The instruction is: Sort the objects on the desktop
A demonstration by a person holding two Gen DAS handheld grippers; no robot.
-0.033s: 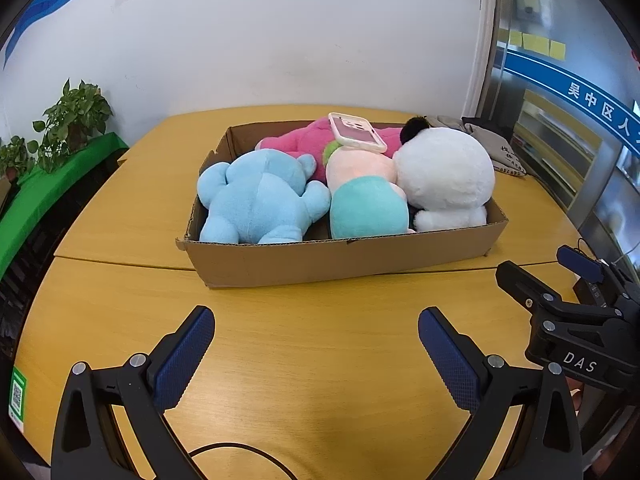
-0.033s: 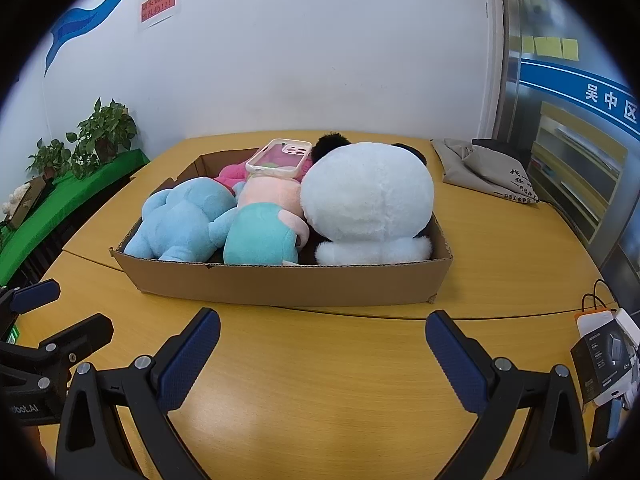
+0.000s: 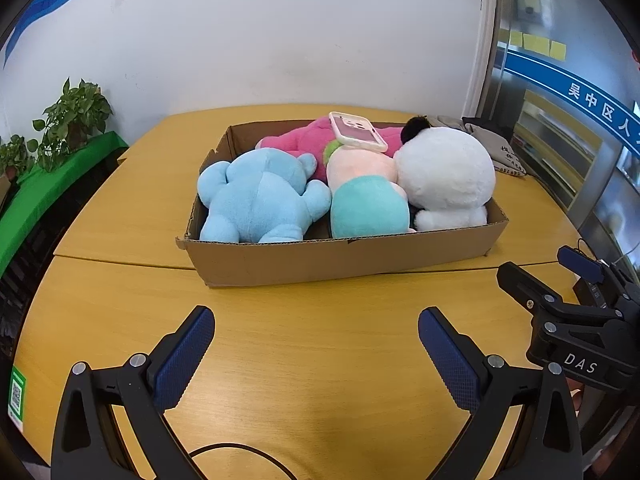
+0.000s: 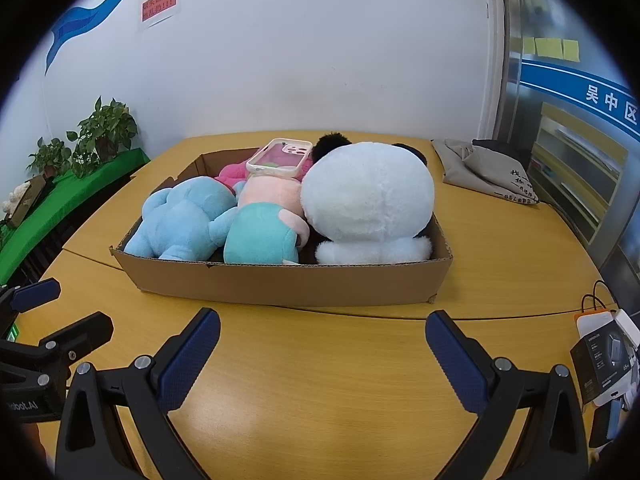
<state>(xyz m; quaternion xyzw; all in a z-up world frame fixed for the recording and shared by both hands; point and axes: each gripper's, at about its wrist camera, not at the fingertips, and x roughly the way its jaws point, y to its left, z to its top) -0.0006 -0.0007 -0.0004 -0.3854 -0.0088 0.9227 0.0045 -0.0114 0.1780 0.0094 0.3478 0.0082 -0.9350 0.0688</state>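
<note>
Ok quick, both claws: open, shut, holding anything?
Left claw: open, holding nothing, hovering over the yellow wooden table.
Right claw: open, holding nothing, facing the brown cardboard box of plush toys.

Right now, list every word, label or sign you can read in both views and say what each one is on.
"DAS": white letters on the right gripper body.
"吴中区人": white characters on the blue band across the glass door.
"bot.AI", start cut off: on the left gripper body.
Red wall notice: characters too blurred to read.
Grey cloth bag, black box, green QR sticker: print too small.
</note>
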